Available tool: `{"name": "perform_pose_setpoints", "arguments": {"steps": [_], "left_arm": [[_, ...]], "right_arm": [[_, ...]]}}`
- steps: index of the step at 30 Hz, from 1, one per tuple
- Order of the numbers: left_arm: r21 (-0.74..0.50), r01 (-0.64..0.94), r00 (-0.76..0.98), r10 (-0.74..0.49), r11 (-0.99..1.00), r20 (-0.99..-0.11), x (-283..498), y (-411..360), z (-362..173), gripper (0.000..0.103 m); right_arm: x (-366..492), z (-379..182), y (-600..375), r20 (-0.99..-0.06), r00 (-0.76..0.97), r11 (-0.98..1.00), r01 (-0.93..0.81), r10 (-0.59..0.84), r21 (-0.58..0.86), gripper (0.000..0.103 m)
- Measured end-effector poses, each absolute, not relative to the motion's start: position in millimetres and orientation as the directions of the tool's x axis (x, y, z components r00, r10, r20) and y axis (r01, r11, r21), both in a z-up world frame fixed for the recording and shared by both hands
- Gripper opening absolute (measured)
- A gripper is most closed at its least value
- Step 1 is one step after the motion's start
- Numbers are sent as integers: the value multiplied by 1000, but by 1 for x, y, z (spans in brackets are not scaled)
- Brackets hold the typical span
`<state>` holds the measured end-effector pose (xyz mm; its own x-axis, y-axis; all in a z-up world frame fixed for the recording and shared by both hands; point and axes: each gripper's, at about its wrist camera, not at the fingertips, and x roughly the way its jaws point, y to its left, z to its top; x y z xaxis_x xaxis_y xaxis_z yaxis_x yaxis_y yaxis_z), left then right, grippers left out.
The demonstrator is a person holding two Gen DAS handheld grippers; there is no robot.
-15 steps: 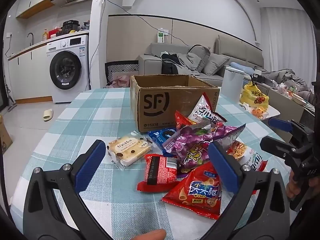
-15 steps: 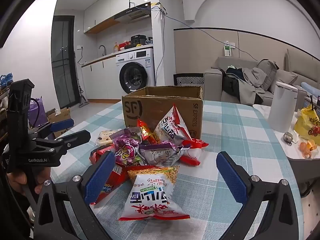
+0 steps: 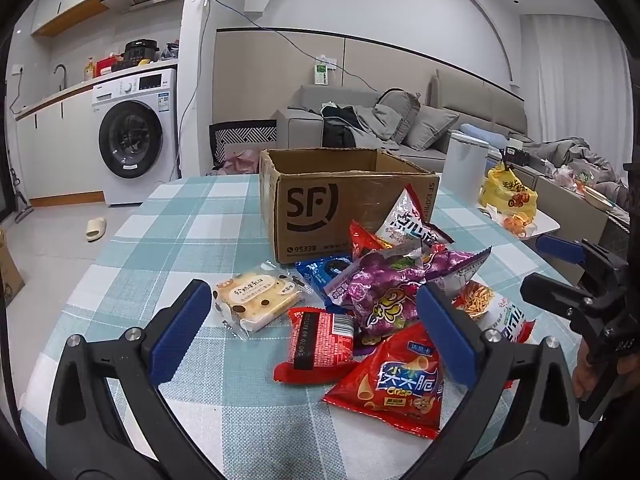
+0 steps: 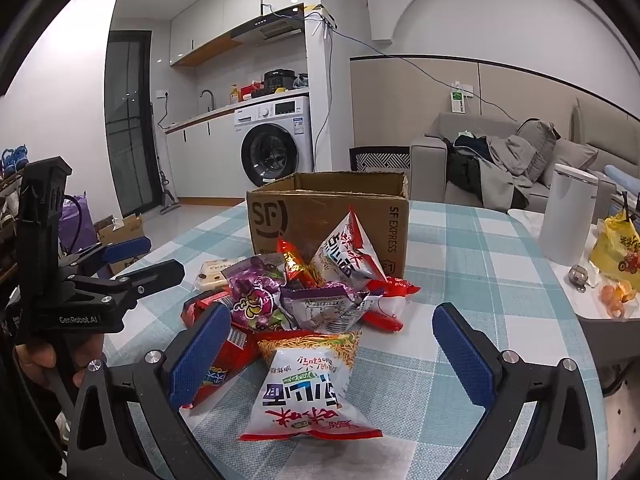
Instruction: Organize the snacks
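Observation:
An open SF cardboard box (image 3: 340, 204) stands on the checked table, also in the right wrist view (image 4: 320, 216). In front of it lies a pile of snack packs: a cream cake pack (image 3: 256, 300), a red packet (image 3: 320, 344), a red crisp bag (image 3: 396, 384), a purple bag (image 3: 384, 288) and a white noodle bag (image 4: 312, 384). My left gripper (image 3: 316, 336) is open and empty above the red packet. My right gripper (image 4: 332, 352) is open and empty above the noodle bag.
The checked tablecloth (image 3: 180, 232) covers the table. A white canister (image 4: 568, 216) and a yellow bag (image 4: 618, 248) stand to the right. A washing machine (image 3: 132, 140) and a sofa (image 3: 380, 120) are behind. Each gripper shows in the other's view.

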<state>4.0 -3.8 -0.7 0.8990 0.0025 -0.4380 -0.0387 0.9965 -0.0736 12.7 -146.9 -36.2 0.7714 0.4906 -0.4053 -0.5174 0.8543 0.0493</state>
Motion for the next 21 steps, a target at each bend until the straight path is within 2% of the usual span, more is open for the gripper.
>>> {"name": "perform_pose_setpoints", "arguments": {"steps": [21], "left_arm": [[-68,-36,900,3,997,-436,-1,0,-2,102]], "right_arm": [[11,-37,-144,-408,760,844,-534,506,53,103]]}}
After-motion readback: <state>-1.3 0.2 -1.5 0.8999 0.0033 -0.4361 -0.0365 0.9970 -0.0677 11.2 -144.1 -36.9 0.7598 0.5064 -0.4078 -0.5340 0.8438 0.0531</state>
